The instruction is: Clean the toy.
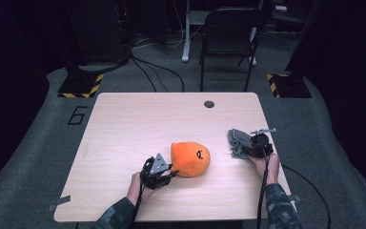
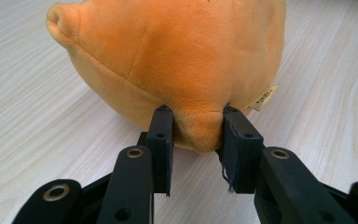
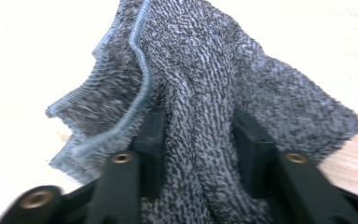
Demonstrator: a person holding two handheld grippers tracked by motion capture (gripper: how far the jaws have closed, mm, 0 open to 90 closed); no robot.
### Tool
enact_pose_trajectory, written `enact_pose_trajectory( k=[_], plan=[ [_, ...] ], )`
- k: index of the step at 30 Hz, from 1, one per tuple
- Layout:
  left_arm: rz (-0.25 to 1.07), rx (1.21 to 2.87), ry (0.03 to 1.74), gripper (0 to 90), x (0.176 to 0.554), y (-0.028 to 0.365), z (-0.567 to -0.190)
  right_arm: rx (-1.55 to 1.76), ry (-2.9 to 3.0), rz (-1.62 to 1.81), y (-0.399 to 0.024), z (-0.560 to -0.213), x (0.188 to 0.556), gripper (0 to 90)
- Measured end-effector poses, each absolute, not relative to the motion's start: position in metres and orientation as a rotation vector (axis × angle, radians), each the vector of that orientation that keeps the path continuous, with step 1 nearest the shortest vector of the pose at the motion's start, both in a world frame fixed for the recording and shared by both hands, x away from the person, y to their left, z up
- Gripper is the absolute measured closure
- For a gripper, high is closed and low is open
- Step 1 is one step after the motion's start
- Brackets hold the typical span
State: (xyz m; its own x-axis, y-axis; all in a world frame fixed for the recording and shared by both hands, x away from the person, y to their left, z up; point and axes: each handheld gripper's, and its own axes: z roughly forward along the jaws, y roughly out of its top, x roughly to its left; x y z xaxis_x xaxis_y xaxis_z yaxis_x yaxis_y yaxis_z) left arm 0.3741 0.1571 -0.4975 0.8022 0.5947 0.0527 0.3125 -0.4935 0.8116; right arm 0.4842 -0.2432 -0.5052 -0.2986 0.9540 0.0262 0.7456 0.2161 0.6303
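Left tool [image 1: 164, 175] pinching fold at base of orange plush toy [image 1: 190, 159]; pads sunk into fabric. Toy lies on desk [image 1: 138, 119] near middle, at one o'clock from left tool. Right tool [image 1: 248, 148] clamped on bunched grey cloth [image 1: 237, 140], three o'clock from toy, well apart, near desk's right edge. Cloth folds spill over both jaws.

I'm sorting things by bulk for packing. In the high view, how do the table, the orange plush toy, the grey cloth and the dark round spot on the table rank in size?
1. table
2. orange plush toy
3. grey cloth, partly hidden by the right tool, so unsure
4. dark round spot
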Motion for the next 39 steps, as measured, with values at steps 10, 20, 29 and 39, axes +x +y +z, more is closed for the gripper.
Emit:
enact_pose_trajectory(
  k=[10,20,29,39],
  plan=[
    [0.408,2.111,0.655,68.1,0.376,0.156,-0.495,1.590,2.105,0.835,-0.243,-0.503,0.479,71.4],
    [0.413,2.107,0.646,68.7,0.377,0.154,-0.494,1.475,2.090,0.971,-0.240,-0.474,0.462,71.5],
    [0.425,2.105,0.639,68.9,0.377,0.153,-0.493,1.413,2.123,1.059,-0.219,-0.453,0.451,71.1],
    [0.436,2.099,0.630,70.7,0.376,0.151,-0.492,1.304,2.173,1.139,-0.193,-0.429,0.438,70.8]
  ],
)
